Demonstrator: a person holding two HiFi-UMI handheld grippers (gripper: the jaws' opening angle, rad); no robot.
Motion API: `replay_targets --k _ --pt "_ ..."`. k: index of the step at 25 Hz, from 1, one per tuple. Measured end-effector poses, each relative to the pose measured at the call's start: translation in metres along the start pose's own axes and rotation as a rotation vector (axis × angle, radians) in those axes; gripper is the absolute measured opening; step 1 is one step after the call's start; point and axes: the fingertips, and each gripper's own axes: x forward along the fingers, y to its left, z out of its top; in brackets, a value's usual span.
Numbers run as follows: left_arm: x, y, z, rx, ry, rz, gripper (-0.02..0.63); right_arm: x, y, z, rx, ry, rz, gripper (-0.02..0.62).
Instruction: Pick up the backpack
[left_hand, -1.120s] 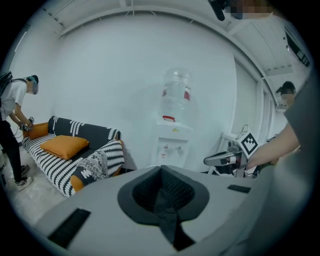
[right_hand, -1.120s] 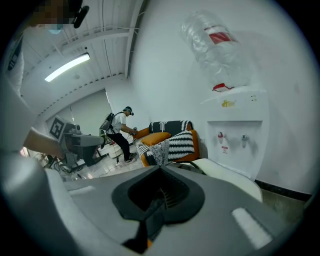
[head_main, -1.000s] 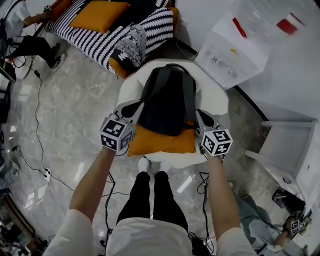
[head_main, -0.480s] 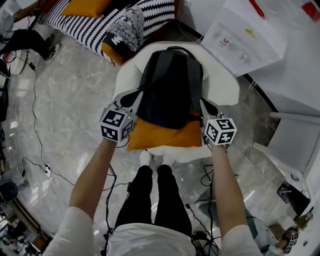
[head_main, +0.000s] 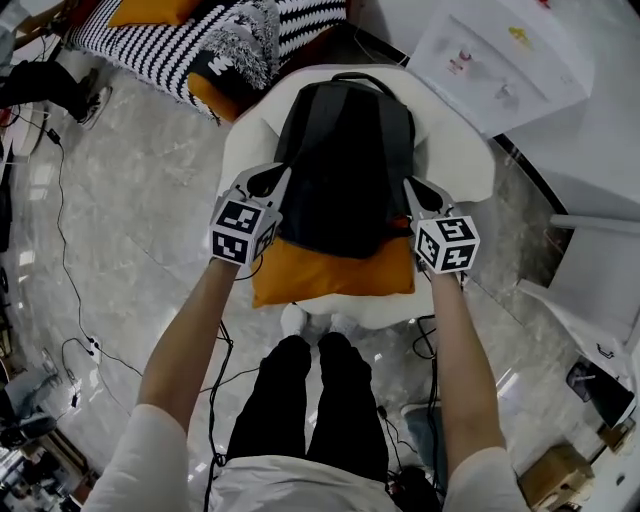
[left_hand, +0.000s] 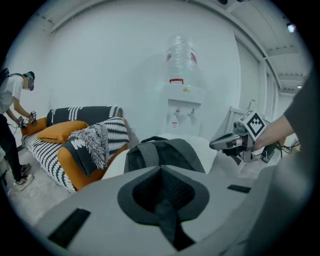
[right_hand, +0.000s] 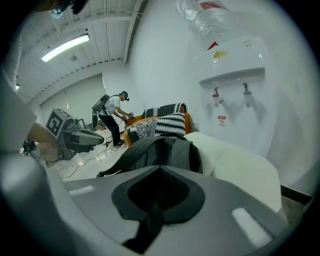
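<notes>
Flanking the dark grey fabric backpack (head_main: 345, 160), the left claw (head_main: 266, 181) and the right claw (head_main: 417, 190) stand one at each long side, just beside its lower half. Both claws are clenched with nothing between the jaws; each gripper view shows the pads together and the backpack lying ahead, unheld.

The backpack rests flat on the seat of a white rounded armchair (head_main: 470, 165), its lower end overlapping a flat orange cushion (head_main: 330, 272). Its long axis runs straight away from the person, with the carry loop at the far end.

Neither hand is clearly nearer; the two appear evenly spaced. The backpack lies inward of each claw, so a grasp would likely require releasing the jaws and closing inward on its sides or straps.
</notes>
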Motion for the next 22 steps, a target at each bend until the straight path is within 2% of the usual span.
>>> replay_targets --k 12,16,22 --pt "0.042 0.016 -0.041 0.036 0.004 0.001 0.015 0.031 -0.032 -0.035 -0.068 0.002 -0.056 0.080" --pt "0.052 0.019 -0.053 0.044 0.016 -0.001 0.078 0.037 -0.039 -0.043 -0.080 0.008 -0.064 0.102" --pt "0.065 0.020 -0.063 0.088 0.036 -0.009 0.155 0.047 -0.045 -0.048 -0.079 0.005 -0.065 0.184"
